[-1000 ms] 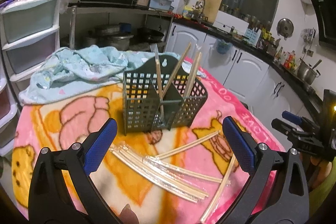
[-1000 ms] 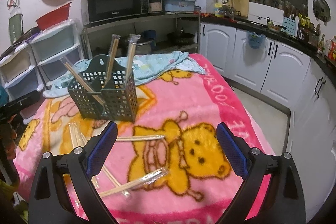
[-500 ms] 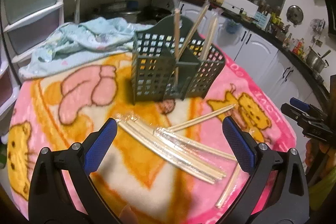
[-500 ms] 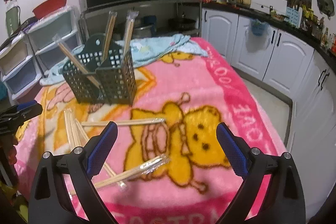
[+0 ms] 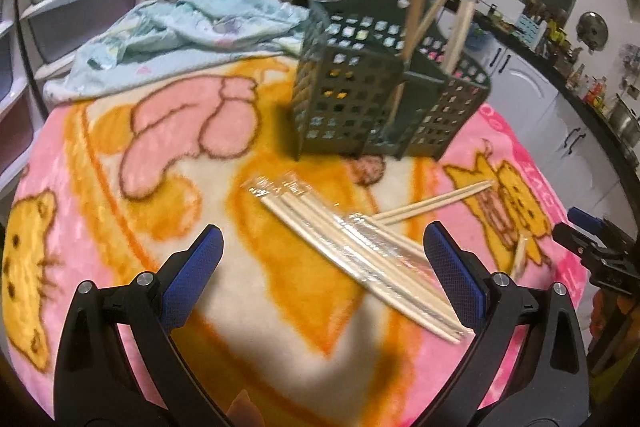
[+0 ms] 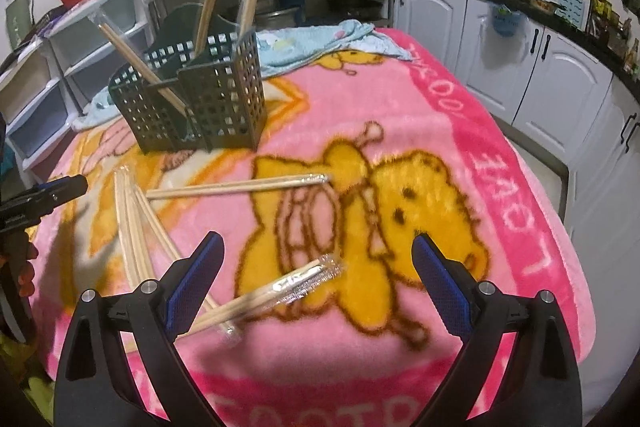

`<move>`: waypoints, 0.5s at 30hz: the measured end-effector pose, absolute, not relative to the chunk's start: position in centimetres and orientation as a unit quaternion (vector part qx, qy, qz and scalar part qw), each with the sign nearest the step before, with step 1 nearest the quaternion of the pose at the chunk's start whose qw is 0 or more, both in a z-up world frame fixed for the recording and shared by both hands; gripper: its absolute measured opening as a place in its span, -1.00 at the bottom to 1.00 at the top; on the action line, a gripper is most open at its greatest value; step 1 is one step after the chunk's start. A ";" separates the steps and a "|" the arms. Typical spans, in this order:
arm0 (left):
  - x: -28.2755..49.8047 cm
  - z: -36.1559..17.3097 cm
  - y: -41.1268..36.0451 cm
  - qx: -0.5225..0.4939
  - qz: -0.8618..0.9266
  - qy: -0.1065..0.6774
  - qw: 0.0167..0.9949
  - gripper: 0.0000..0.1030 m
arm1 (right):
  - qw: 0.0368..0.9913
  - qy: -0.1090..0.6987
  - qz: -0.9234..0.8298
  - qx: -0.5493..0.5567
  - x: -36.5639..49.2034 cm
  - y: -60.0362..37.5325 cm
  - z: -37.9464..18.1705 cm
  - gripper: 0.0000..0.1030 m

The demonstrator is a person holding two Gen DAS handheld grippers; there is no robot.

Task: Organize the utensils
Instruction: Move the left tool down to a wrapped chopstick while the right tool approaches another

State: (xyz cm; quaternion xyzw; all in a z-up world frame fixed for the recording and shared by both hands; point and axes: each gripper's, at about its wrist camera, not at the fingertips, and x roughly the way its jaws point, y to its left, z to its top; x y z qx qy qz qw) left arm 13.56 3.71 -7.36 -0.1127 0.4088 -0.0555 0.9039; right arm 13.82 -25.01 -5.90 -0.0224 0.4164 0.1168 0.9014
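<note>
Pink blanket (image 6: 460,131) holds several loose chopsticks (image 5: 360,247); three pairs stand in the basket (image 6: 200,99); both grippers (image 5: 320,259) (image 6: 316,259) gape, empty.

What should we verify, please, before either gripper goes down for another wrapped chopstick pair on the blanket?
1. Left gripper open and empty: ok.
2. Right gripper open and empty: ok.
3. Wrapped pair lies between the right fingers' line, slanted: ok.
4. Chopstick bundle overlaps several pairs, so singling one out: not ok.
5. Utensil holder upright, with room left in its compartments: ok.
6. The grippers stand apart: ok.
</note>
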 end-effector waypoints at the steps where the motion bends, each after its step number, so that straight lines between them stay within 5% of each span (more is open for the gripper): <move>1: 13.7 -7.7 4.0 -0.119 -0.053 0.413 0.901 0.79 | 0.900 0.418 0.116 -0.022 13.9 -25.0 -6.1 0.78; 8: 14.7 -9.0 6.2 -0.156 -0.038 0.420 0.893 0.75 | 0.895 0.431 0.115 -0.025 14.2 -25.0 -7.2 0.78; 15: 16.2 -10.3 8.9 -0.229 -0.031 0.423 0.876 0.00 | 0.891 0.437 0.116 -0.030 14.4 -24.7 -7.8 0.68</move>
